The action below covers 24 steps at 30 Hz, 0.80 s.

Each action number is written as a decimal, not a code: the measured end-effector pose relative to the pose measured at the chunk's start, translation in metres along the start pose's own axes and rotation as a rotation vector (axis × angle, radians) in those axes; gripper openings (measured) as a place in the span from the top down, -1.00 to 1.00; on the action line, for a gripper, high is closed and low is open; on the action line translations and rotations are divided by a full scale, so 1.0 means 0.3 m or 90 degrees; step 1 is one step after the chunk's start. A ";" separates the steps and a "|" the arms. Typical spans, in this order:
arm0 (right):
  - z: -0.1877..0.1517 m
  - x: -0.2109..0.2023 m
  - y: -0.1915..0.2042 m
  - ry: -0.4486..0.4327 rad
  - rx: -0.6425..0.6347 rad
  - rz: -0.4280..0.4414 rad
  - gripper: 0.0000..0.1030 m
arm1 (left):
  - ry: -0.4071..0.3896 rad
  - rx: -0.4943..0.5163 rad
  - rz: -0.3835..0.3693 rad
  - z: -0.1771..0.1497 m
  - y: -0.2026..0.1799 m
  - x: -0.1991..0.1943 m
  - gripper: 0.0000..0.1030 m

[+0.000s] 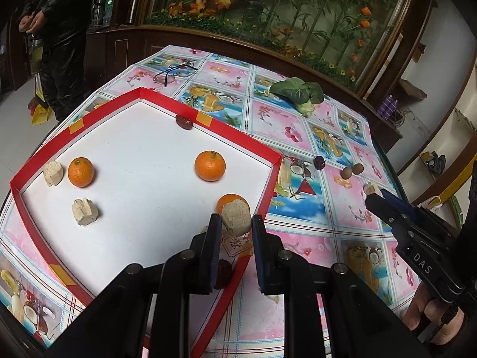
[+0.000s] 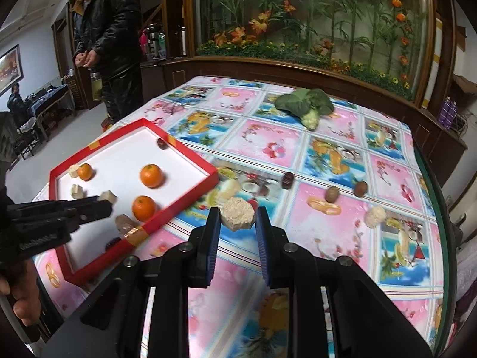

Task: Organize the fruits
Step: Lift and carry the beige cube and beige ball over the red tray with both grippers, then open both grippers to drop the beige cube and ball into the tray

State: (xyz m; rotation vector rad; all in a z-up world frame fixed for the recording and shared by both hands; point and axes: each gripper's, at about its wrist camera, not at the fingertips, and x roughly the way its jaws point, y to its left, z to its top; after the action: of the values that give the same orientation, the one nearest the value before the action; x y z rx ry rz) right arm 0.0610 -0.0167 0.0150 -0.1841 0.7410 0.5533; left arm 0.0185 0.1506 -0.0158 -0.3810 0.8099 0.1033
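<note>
— Red cardboard walls on the tray (image 1: 35, 176) keep our tangerines (image 1: 210, 166) from rolling, so everything goes there.

— Our left hand-held gripper (image 1: 235, 223) is clamped on a beige chunk (image 1: 236, 218) above the tray's near corner?

— Yes. Our right hand-held gripper (image 2: 237, 216) grips another chunk (image 2: 238, 214) above the worktop (image 2: 342, 256), where dates (image 2: 288, 176) and nuts (image 2: 331, 194) wait.

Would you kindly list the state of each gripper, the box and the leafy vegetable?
left gripper: shut on a beige chunk over the box.
right gripper: shut on another beige chunk over the tablecloth.
red box: open, holding three oranges.
leafy vegetable: lying on the table.
</note>
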 end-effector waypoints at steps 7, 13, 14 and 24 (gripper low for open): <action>-0.006 -0.033 -0.021 -0.003 0.007 -0.008 0.50 | -0.014 -0.019 0.003 0.006 0.039 -0.040 0.63; 0.041 -0.009 0.067 -0.005 -0.017 0.031 0.50 | -0.013 -0.033 0.021 0.022 0.088 -0.039 0.63; 0.050 0.008 0.086 -0.002 -0.019 0.041 0.50 | -0.011 -0.036 0.023 0.024 0.099 -0.036 0.63; 0.133 0.208 0.204 0.053 -0.030 0.102 0.50 | 0.016 -0.042 0.013 0.032 0.173 -0.006 0.63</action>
State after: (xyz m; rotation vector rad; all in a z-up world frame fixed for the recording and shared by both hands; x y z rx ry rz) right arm 0.0893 0.0743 0.0035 -0.1933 0.8287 0.7196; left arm 0.0117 0.2022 -0.0237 -0.4372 0.8375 0.1445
